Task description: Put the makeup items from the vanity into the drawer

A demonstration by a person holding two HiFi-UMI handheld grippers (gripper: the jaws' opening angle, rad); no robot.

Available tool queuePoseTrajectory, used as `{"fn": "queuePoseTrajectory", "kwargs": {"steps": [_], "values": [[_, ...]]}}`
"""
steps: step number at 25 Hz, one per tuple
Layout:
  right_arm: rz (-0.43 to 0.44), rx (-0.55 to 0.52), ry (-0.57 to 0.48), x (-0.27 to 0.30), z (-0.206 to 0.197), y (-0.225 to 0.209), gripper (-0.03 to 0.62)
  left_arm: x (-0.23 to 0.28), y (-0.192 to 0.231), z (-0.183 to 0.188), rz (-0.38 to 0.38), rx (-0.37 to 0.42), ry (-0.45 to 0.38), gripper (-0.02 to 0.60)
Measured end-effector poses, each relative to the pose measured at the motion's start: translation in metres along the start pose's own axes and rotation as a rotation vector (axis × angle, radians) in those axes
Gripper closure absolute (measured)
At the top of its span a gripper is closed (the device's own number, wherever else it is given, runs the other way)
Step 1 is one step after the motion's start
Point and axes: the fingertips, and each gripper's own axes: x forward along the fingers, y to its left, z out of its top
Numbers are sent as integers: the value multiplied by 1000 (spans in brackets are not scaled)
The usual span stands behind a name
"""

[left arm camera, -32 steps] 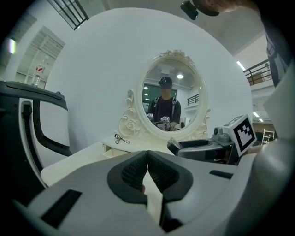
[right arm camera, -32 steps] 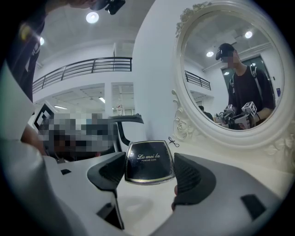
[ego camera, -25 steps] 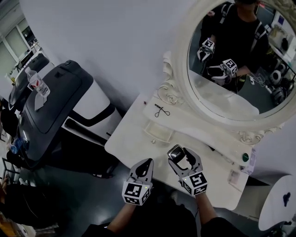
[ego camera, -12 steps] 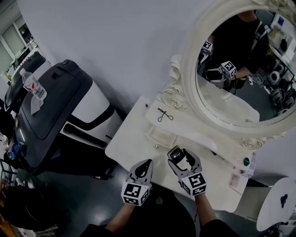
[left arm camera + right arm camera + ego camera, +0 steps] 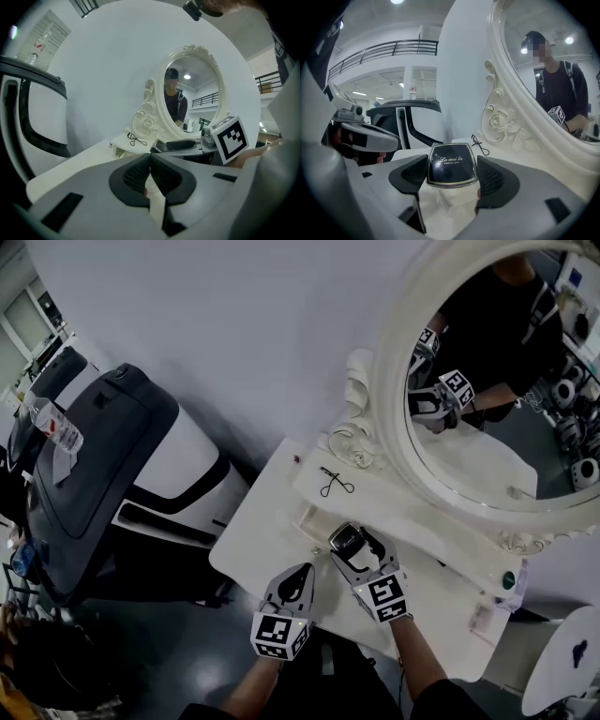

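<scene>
compact on its way to the drawer

against a pale wall, a cream vanity table [image 5: 258,521] under an ornate oval mirror [image 5: 506,456]; off to the left, a bulky black-and-white machine [image 5: 112,456].

carrying a black square powder compact with a silver rim [image 5: 344,541] in the right gripper [image 5: 353,542], fingers pinching it by two opposite sides, lid turned toward that gripper's own camera. held above the table, just beside the small cream drawer [image 5: 309,517], seemingly pulled open from the raised shelf below the mirror. left gripper [image 5: 302,572] low at the table's near edge, fingers pressed together on nothing.

out on the raised shelf, near the mirror's carved rose: a black wire eyelash curler [image 5: 335,482]. further right along the table, a small green-capped item [image 5: 507,579], too small to name.

judged step: the carry, compact not yet in the drawer. next, most likely: bring the compact over the open tray, lower it close to the bottom, then spread the fingers and lift straight clear. worth minding: a narrow drawer, so keep the compact level and centred to miss the rim. after that, presumably the curler and whatever else counts as makeup.
</scene>
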Motion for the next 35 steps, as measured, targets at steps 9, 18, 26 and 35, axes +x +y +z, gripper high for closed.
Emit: {"fn": "queuePoseTrajectory", "kwargs": {"steps": [9, 18, 26, 35], "values": [[-33, -102, 34, 48, -17, -7, 267, 21, 13, -20, 12, -28, 33, 566], [-10, -104, 75, 59, -33, -3, 269, 19, 27, -25, 36, -44, 46, 566], [-12, -83, 63, 58, -31, -6, 269, 19, 29, -28, 32, -47, 51, 566], [-9, -17, 22, 35, -21, -3, 283, 18, 23, -15, 6, -27, 33, 566]]}}
